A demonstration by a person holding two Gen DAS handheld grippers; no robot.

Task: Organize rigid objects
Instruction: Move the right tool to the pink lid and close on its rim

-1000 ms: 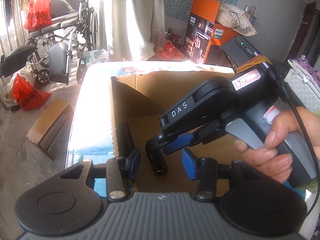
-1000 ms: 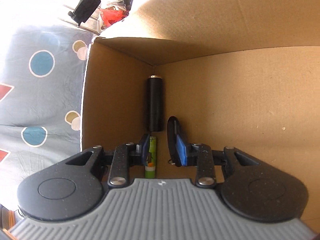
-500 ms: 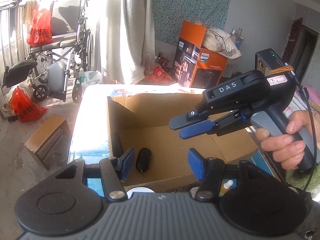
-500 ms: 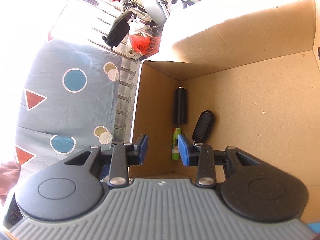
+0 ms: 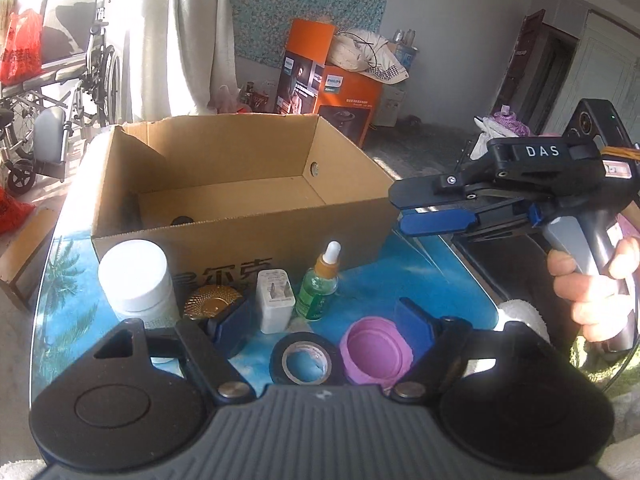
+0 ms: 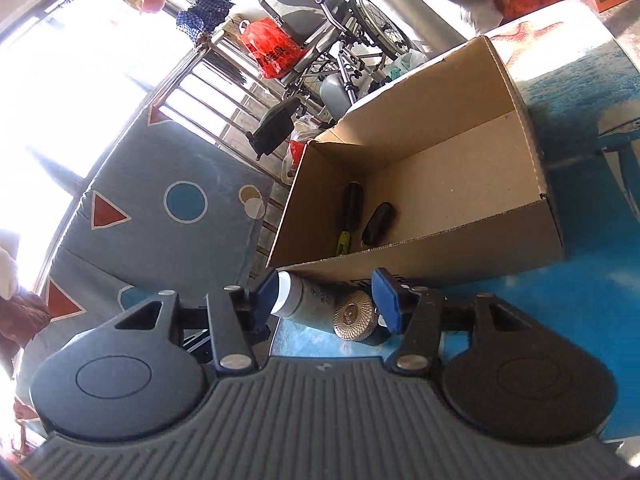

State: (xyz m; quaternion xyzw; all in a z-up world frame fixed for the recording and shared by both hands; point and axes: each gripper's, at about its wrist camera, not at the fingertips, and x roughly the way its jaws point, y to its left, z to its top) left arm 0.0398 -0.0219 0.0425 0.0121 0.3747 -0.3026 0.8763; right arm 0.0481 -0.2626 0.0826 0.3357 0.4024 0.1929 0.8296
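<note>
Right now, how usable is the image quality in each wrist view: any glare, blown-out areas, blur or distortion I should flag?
Left wrist view: sunlit curtain at upper left washes out, the cardboard box and the table items are sharp, and the edges bow from the fisheye. Right wrist view: the window at left is blown out white, the horizon is strongly tilted, and the box interior stays readable with three items visible.

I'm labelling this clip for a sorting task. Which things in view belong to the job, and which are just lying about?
Job:
cardboard box
white jar
gold-lidded jar
white plug adapter
green dropper bottle
black tape roll
purple cup

Lying about:
wheelchair
orange appliance box
red bag
</note>
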